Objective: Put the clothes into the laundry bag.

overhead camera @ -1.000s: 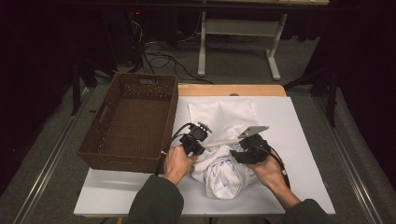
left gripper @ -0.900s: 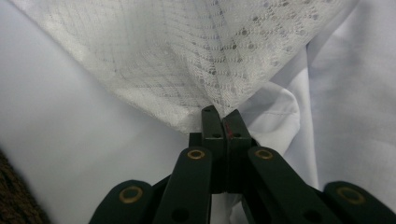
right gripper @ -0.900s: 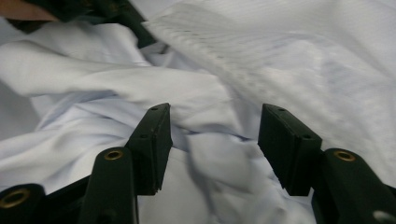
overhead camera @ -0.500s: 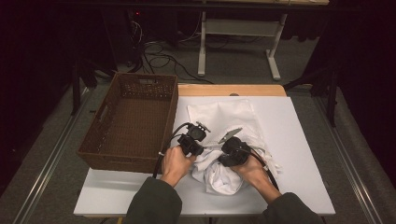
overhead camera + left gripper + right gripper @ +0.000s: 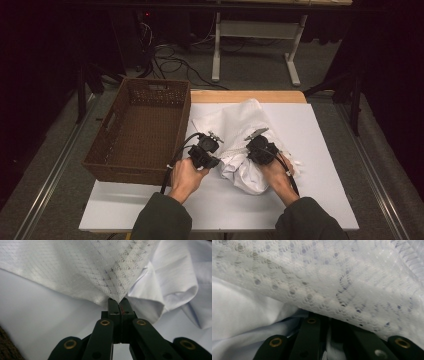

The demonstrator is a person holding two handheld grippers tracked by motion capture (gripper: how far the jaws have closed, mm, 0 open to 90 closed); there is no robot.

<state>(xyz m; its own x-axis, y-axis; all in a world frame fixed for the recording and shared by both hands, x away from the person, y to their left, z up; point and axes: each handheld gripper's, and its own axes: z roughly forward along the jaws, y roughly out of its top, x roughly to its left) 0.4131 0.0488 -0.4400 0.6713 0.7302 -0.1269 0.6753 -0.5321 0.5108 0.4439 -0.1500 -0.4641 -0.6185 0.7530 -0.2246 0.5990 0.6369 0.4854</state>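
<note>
Nearest the person, the left tool (image 5: 204, 152) is pinching a corner of the white lace cloth (image 5: 239, 137) between closed jaws; in the left gripper view the cloth (image 5: 100, 272) is rising from the tips as a taut point. At about three o'clock from it, the right tool (image 5: 260, 149) is pressing into the same bundle, its jaws buried under lace, so I cannot tell whether they are gripping. The cloth is lying bunched near the middle of the white bench (image 5: 325, 130), spreading toward twelve o'clock. It is looking light, soft and limp, likely to sag and snag on the openwork; edges and corners are seeming the surest holds. At ten o'clock the brown wicker basket (image 5: 137, 160) is sitting just beside the cloth.
</note>
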